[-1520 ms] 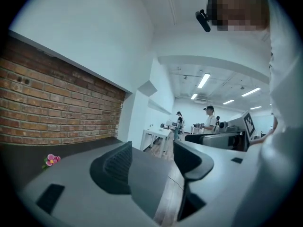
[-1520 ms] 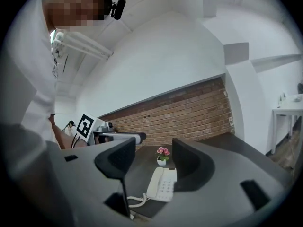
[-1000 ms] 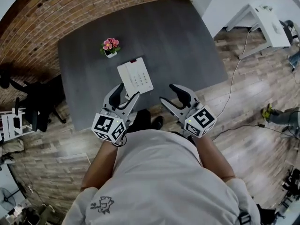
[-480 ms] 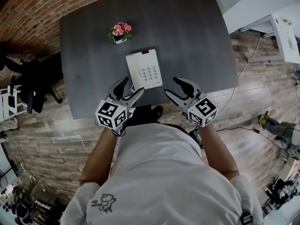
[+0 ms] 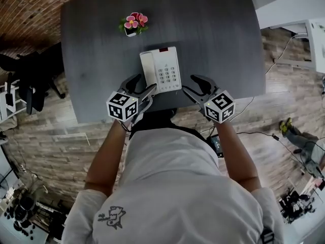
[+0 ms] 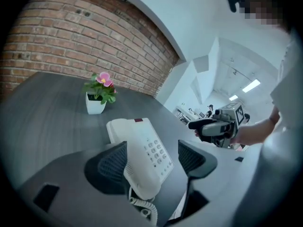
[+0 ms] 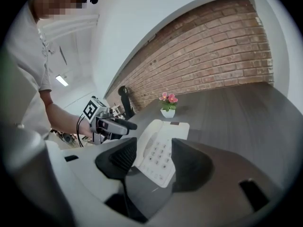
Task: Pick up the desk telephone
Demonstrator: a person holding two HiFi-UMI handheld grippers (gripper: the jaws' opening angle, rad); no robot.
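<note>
Desk telephone [image 5: 161,70] (keypad print unreadable), left tool [image 5: 144,84], right tool [image 5: 191,83], jaws apart

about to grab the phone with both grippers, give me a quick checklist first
1. Left gripper jaws apart: ok.
2. Right gripper jaws apart: ok.
3. Phone flat on table, grippers flanking its near end: ok.
4. Handset seated on phone: ok.
5. Plant clear of phone: ok.
6. Cord free to lift: cannot tell.
</note>
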